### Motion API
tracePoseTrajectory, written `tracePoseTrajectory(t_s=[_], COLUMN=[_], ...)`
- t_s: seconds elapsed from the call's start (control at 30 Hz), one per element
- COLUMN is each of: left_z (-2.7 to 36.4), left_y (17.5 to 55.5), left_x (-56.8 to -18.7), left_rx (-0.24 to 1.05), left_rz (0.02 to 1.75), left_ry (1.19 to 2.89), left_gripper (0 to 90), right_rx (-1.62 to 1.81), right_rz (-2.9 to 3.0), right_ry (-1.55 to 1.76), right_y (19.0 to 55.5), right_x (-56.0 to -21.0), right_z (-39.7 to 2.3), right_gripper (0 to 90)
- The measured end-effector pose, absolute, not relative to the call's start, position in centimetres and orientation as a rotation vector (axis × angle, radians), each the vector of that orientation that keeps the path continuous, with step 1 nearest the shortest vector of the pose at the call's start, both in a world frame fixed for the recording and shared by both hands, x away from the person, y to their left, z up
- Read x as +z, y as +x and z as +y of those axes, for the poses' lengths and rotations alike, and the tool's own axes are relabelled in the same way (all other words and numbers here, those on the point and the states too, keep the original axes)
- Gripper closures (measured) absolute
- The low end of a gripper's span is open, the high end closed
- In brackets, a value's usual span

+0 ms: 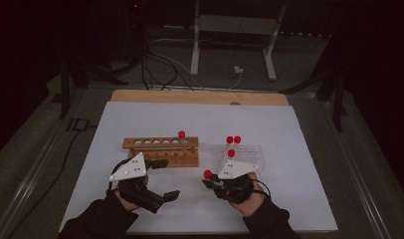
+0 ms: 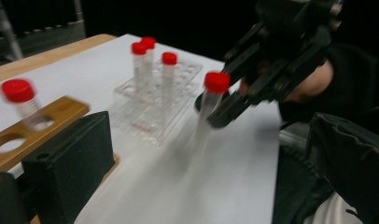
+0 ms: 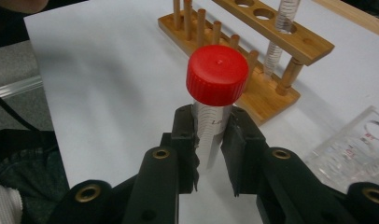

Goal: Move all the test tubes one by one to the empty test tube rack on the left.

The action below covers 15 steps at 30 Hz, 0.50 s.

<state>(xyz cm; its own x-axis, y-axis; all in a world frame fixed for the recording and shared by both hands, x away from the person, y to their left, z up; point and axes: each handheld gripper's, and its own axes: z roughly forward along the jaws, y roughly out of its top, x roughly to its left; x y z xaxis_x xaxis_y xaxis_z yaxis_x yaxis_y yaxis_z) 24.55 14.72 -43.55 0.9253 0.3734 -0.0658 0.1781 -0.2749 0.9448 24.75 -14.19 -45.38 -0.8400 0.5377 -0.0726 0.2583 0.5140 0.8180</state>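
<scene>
Item: red-capped tube (image 3: 211, 109), clamped just under its cap by the right gripper (image 3: 209, 140), held above the white mat between wooden rack (image 1: 160, 151) and clear rack (image 1: 242, 158). Left gripper (image 1: 162, 177): jaws apart, empty. Risk: the smooth tube may slip or tilt in so narrow a grip and miss its wooden-rack hole.

Overhead forward-down, two close gripper views

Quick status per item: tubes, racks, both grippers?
Held tube: capped, upright, clamped in the right gripper.
Wooden rack: one capped tube in an end hole, other holes empty.
Clear rack: three capped tubes standing.
Left gripper: open, empty.
</scene>
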Motion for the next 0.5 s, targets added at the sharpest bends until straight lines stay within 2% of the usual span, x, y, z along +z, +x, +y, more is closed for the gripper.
tracePoseTrajectory(t_s=[0.33, 0.43, 0.5], left_z=[12.5, 11.9, 11.6], left_y=[24.5, 24.6, 24.7], left_x=[-43.1, -43.0, -43.0], left_rx=[0.184, 0.185, 0.182], left_rz=[0.349, 0.335, 0.326], left_ry=[1.872, 1.878, 1.874], left_gripper=[5.8, 8.7, 14.3], right_rx=[1.250, 1.253, 1.254], right_rz=[2.463, 2.470, 2.471], right_ry=[0.642, 0.641, 0.638], right_y=[24.4, 24.4, 24.3], right_x=[-45.6, -45.6, -45.6], right_z=[-13.6, -13.5, -13.4], right_gripper=[74.6, 74.6, 74.6])
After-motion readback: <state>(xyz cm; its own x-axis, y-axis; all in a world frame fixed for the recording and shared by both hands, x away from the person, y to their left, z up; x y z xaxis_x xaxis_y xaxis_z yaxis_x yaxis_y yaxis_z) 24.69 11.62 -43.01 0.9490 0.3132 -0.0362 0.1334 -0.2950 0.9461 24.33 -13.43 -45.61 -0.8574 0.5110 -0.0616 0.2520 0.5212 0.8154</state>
